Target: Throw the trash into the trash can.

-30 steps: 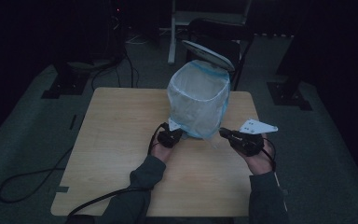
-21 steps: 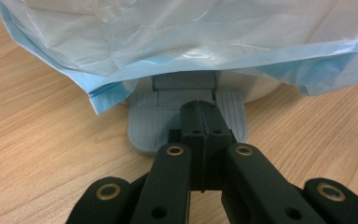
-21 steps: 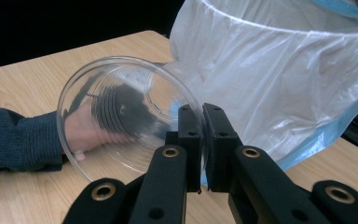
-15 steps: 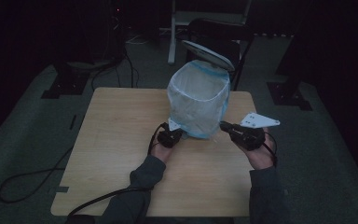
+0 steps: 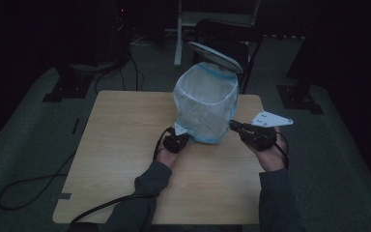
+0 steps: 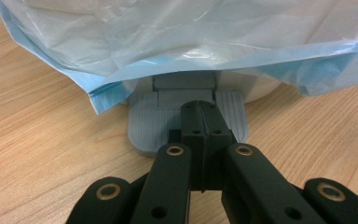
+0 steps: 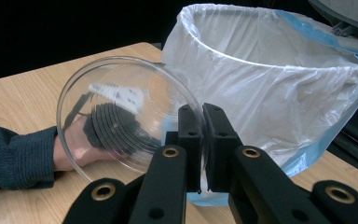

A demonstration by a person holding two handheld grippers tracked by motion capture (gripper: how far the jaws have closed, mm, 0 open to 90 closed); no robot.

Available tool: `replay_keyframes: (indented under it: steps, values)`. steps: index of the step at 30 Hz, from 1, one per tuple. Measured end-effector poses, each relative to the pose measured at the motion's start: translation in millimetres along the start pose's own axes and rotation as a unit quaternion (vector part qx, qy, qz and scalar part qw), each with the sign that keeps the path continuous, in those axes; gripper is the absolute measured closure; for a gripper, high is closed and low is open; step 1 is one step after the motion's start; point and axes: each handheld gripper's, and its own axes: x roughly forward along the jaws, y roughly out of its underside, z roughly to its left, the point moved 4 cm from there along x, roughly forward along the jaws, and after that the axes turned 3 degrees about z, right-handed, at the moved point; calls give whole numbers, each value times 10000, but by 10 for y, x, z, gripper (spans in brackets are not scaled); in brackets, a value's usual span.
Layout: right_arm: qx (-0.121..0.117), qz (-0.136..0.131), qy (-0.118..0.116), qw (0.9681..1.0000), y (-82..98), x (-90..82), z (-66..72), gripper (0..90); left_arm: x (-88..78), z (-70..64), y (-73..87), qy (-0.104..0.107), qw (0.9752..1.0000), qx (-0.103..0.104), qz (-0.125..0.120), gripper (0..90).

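Observation:
A small pedal bin (image 5: pixel 205 104) lined with a white and blue bag (image 7: pixel 279 79) stands at the back middle of the wooden table (image 5: pixel 116 145), its lid (image 5: pixel 215 56) raised. My left gripper (image 5: pixel 182 137) is shut with nothing between its jaws, and its tips (image 6: pixel 200 105) rest on the bin's grey pedal (image 6: pixel 149 126) under the bag's hem. To the right of the bin, my right gripper (image 5: pixel 234 126) is shut on the rim of a clear bowl (image 7: pixel 121 116). The bowl is held tilted just in front of the bag's open mouth, below its rim.
A dark chair (image 5: pixel 227 34) and stand legs (image 5: pixel 299 96) are behind the table on the grey floor. A black cable (image 5: pixel 24 188) trails off the table's front left. The person's sleeves enter from the bottom edge.
The right gripper has risen slightly with the bowl beside the bin. The left gripper has stayed on the pedal and the lid has stayed up.

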Motion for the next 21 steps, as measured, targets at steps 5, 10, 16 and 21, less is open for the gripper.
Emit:
replay_keyframes:
  steps: [5,10,16,21]
  values:
    - [20,-29,8,10000,-35,-6,-17,869,0,0,0,-3,10000,5,3,900]
    - [15,-71,26,10000,-79,-17,-28,869,-1,0,0,-1,10000,5,7,900]
    - [45,-135,42,9999,-132,-38,-50,869,-1,-3,0,-14,10000,11,9,900]
    - [31,-158,70,9998,-178,-48,-77,869,1,-6,0,-23,10000,14,-6,900]
